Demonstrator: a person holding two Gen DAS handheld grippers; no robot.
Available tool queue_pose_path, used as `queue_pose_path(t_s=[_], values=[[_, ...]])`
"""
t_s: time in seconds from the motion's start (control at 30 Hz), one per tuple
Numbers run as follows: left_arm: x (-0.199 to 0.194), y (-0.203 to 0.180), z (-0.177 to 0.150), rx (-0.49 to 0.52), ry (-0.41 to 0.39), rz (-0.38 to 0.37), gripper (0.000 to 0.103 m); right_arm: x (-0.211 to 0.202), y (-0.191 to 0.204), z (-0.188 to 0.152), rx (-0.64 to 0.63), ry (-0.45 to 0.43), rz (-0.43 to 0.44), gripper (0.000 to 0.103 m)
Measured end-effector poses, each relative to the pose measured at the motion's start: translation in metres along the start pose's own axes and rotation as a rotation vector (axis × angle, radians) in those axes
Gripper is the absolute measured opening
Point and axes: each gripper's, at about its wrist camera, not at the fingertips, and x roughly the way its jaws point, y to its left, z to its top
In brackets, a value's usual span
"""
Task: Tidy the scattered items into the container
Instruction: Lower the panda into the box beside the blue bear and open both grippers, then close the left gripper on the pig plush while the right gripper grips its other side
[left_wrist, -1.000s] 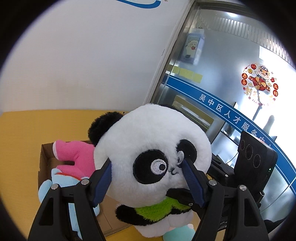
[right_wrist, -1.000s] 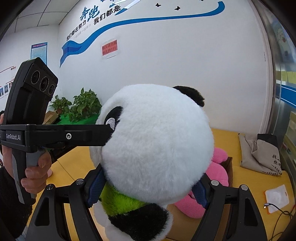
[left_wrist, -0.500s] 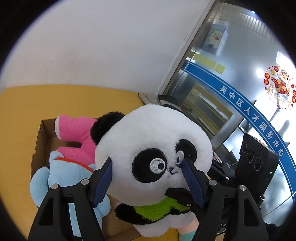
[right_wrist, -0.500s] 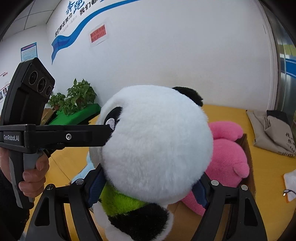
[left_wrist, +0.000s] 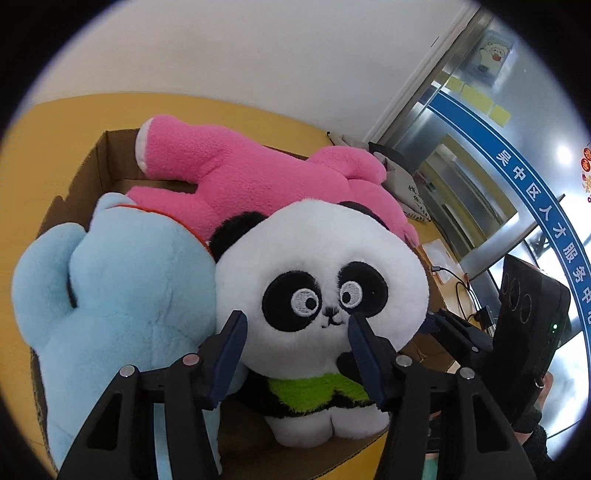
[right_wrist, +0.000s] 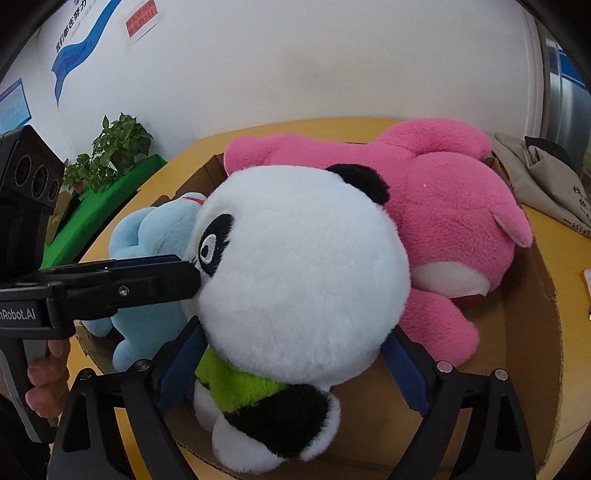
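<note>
Plainly, fluffy white panda (left_wrist: 317, 280) wears green.

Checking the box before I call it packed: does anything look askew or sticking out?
Yes. The pink plush lies sprawled across the cardboard box, and the blue plush bulges over its near wall. The panda sits upright between them, not tucked down.

Panda plush (left_wrist: 317, 295) upright in cardboard box (right_wrist: 532, 332), between blue plush (left_wrist: 122, 288) and pink plush (right_wrist: 443, 214)
</note>
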Motion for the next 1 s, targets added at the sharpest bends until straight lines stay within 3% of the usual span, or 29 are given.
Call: queue_pose_path(t_s=[0.13,0.27,0.43,0.77,1.0], values=[[-0.040,-0.009,-0.010,0.017,-0.093,0.037,0.059,-0.029,0.007,-0.006,-0.008,-0.037,-0.040,0.102],[-0.085,-0.032,-0.025,0.046,-0.211,0.092,0.082,-0.069,0.014,-0.011,-0.019,-0.089,-0.118,0.103],[-0.123,-0.060,-0.050,0.080,-0.310,0.179,0.082,-0.110,0.032,-0.019,-0.049,-0.146,-0.188,0.103],[-0.155,-0.076,-0.089,0.047,-0.330,0.257,0.082,-0.157,0.053,-0.042,-0.056,-0.196,-0.216,0.103],[-0.163,-0.088,-0.103,0.069,-0.336,0.246,0.082,-0.171,0.058,-0.055,-0.057,-0.199,-0.223,0.103]])
